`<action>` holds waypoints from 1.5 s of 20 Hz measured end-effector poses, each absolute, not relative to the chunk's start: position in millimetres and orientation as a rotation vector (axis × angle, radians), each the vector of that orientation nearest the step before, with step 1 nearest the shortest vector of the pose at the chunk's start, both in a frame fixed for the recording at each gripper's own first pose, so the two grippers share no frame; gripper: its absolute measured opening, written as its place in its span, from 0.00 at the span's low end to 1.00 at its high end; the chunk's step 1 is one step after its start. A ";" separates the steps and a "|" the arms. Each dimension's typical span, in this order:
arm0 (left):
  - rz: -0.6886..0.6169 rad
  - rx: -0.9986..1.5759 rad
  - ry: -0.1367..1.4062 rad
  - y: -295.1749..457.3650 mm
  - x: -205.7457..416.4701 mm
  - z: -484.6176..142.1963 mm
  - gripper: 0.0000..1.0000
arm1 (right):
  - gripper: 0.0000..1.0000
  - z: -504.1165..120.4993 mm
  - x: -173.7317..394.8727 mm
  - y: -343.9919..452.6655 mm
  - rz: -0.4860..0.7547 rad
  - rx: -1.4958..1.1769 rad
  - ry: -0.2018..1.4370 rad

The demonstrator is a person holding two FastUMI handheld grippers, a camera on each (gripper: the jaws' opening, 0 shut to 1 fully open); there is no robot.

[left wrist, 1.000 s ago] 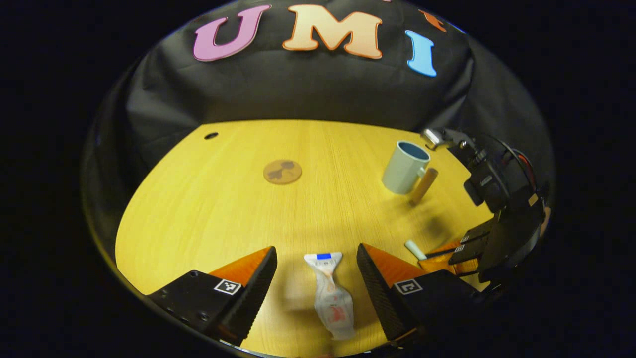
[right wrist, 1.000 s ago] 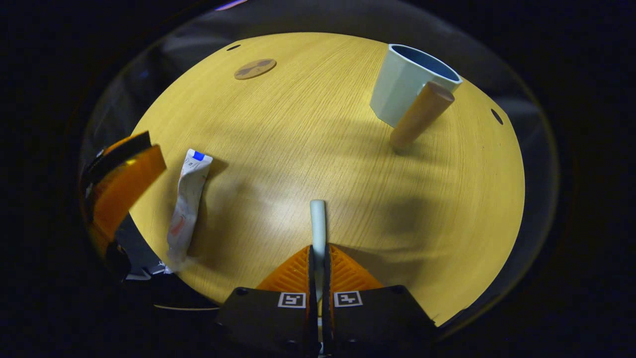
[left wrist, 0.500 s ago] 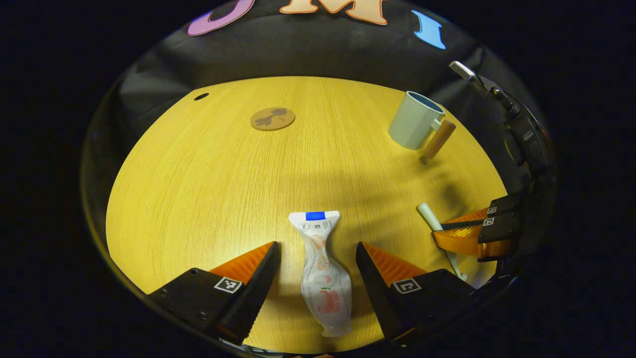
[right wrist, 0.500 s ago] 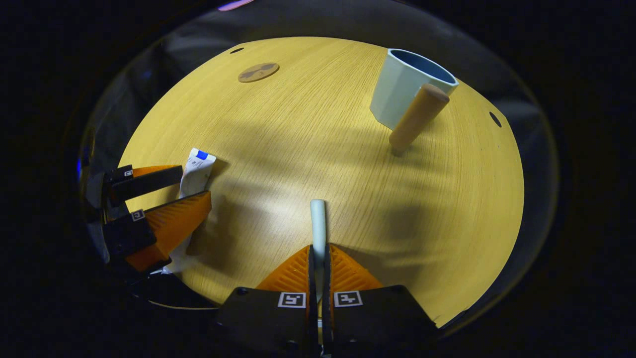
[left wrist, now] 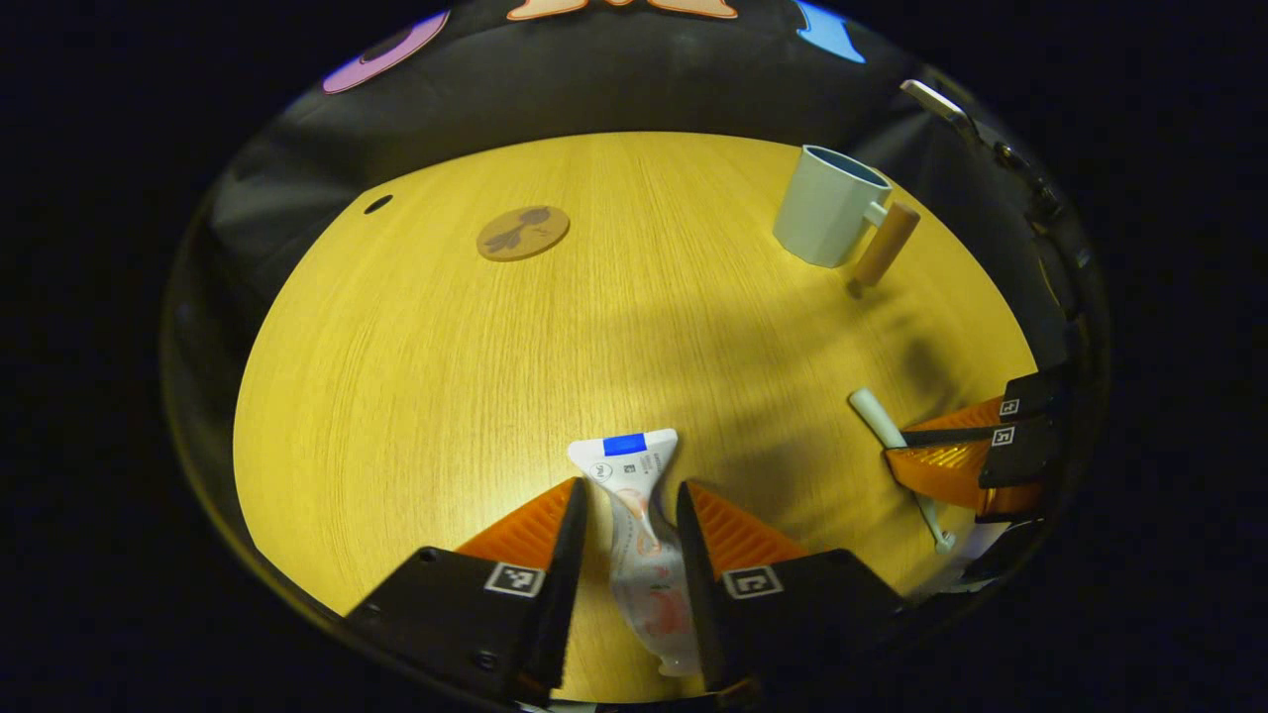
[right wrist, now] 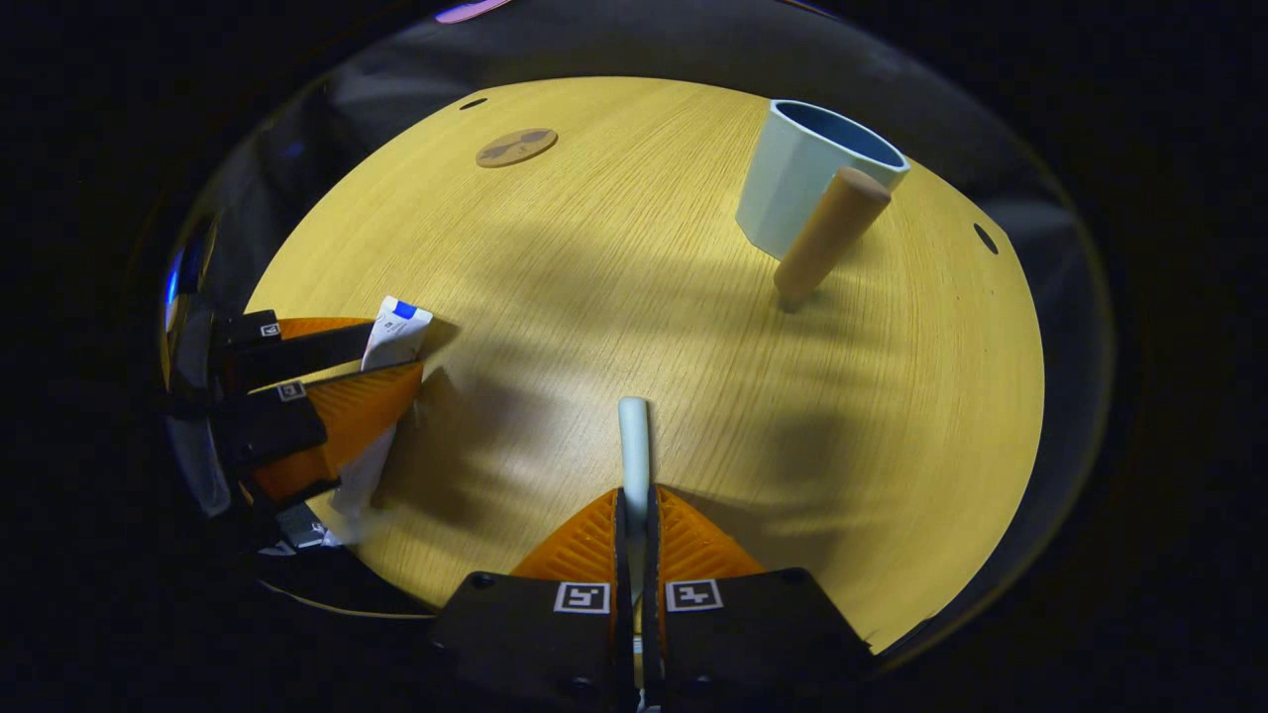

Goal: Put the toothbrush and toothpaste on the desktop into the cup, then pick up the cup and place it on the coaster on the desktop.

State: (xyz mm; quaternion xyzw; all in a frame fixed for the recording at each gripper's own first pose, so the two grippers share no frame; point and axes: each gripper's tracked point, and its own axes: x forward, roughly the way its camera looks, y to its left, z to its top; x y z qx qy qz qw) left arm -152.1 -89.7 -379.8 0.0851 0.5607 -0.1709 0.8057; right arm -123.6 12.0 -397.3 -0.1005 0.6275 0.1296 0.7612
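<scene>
The left claw has dropped onto the toothpaste and narrowed sharply since half a second ago; its fingers now hug the tube low in the left gripper view, though full pressing contact is hard to confirm. The right claw stays clamped on the toothbrush, handle poking forward. The cup waits empty at the upper right of the table, the coaster at the upper left. Both items look nearly ready to lift toward the cup.
</scene>
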 end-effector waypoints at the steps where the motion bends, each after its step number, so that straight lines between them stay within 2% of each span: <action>1: -0.367 0.171 1.198 -89.1 -152.1 -379.1 0.43 | 0.07 -396.6 -123.2 12.4 0.282 -0.217 1.367; 3: -0.359 0.143 1.186 -91.9 -150.7 -380.1 0.22 | 0.06 -397.3 -122.9 12.1 0.283 -0.214 1.369; 4: -0.358 0.136 1.181 -92.9 -149.6 -379.5 0.16 | 0.06 -397.3 -123.1 11.9 0.282 -0.213 1.370; 10: -0.360 0.116 1.165 -92.5 -148.9 -377.8 0.01 | 0.06 -397.3 -123.0 12.3 0.282 -0.231 1.359; 18: -0.385 -0.005 1.100 -94.6 -148.8 -357.5 0.00 | 0.06 -389.1 -114.6 20.8 0.286 -0.119 1.273; 30: -0.416 -0.074 0.854 -97.2 -129.9 -280.2 0.00 | 0.06 -313.5 -63.8 48.1 0.327 0.003 0.885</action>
